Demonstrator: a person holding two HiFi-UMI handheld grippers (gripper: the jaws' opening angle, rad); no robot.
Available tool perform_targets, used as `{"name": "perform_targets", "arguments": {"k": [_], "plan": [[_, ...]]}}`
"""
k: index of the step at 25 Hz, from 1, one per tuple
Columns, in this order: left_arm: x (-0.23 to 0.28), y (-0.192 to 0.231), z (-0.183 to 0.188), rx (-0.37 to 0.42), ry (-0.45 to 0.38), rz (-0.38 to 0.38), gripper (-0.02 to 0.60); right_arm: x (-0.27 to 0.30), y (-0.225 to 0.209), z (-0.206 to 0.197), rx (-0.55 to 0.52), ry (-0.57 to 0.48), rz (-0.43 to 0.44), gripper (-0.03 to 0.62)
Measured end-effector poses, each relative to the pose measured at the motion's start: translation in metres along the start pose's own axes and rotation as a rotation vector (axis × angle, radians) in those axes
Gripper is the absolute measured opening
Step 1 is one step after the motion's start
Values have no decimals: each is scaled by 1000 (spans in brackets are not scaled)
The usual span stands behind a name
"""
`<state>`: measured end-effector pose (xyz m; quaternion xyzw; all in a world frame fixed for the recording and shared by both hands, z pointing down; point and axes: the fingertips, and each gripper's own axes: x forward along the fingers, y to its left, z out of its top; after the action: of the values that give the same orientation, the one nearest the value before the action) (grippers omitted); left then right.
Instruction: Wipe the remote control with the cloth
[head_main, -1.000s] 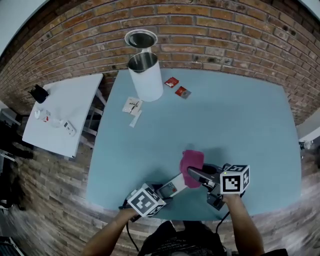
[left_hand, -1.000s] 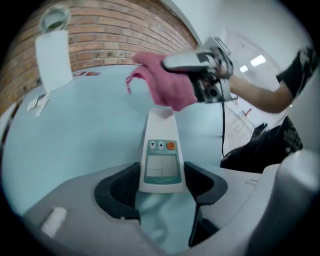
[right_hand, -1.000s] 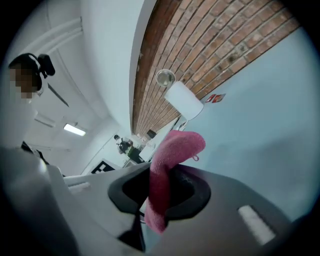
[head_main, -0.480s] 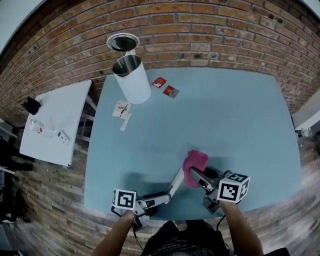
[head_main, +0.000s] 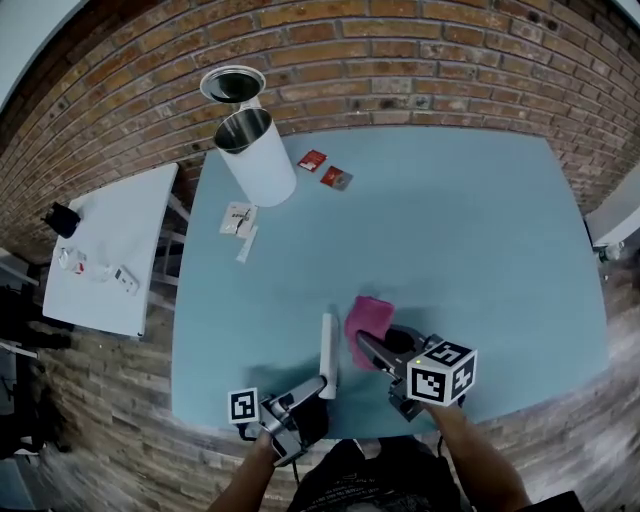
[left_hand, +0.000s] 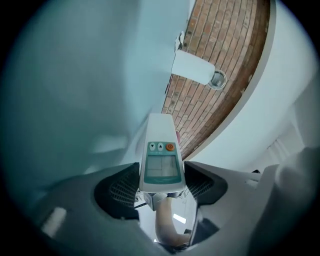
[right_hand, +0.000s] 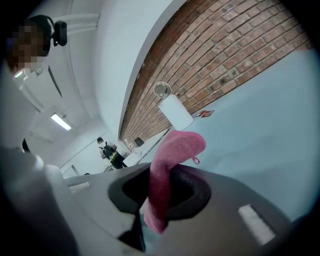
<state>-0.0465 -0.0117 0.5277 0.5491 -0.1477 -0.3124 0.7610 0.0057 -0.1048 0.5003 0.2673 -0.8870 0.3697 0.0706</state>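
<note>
The white remote control (head_main: 327, 356) with a small screen and an orange button (left_hand: 160, 161) is lifted off the blue table (head_main: 450, 230) and turned on its edge. My left gripper (head_main: 316, 388) is shut on its near end, and both pads press its sides (left_hand: 161, 184). Just to its right hangs the pink cloth (head_main: 364, 320), with my right gripper (head_main: 370, 347) shut on it. In the right gripper view the cloth (right_hand: 169, 165) drapes up and over between the jaws (right_hand: 160, 189). Cloth and remote are close side by side; I cannot tell if they touch.
A white cylindrical bin (head_main: 258, 156) and its lid (head_main: 232, 84) stand at the table's far left by the brick wall. Two red packets (head_main: 324, 169) and white paper sachets (head_main: 238, 218) lie near it. A small white side table (head_main: 110, 250) stands on the left. A person (right_hand: 107, 150) stands far off.
My left gripper has rolled and risen, turning the remote from lying flat to standing on its edge. The right gripper with the cloth has shifted slightly left, toward the remote.
</note>
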Motion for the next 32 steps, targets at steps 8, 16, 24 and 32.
{"name": "perform_targets", "arguments": {"k": [8, 16, 24, 32], "plan": [[-5, -2, 4, -90, -56, -65, 284, 56, 12, 18, -257, 46, 9, 77], [-3, -2, 6, -78, -51, -49, 284, 76, 1, 14, -365, 78, -4, 77], [-2, -4, 7, -83, -45, -52, 284, 60, 10, -4, -345, 77, 25, 77], [-2, -3, 7, -77, -46, -47, 284, 45, 27, -18, -330, 56, 61, 78]]}}
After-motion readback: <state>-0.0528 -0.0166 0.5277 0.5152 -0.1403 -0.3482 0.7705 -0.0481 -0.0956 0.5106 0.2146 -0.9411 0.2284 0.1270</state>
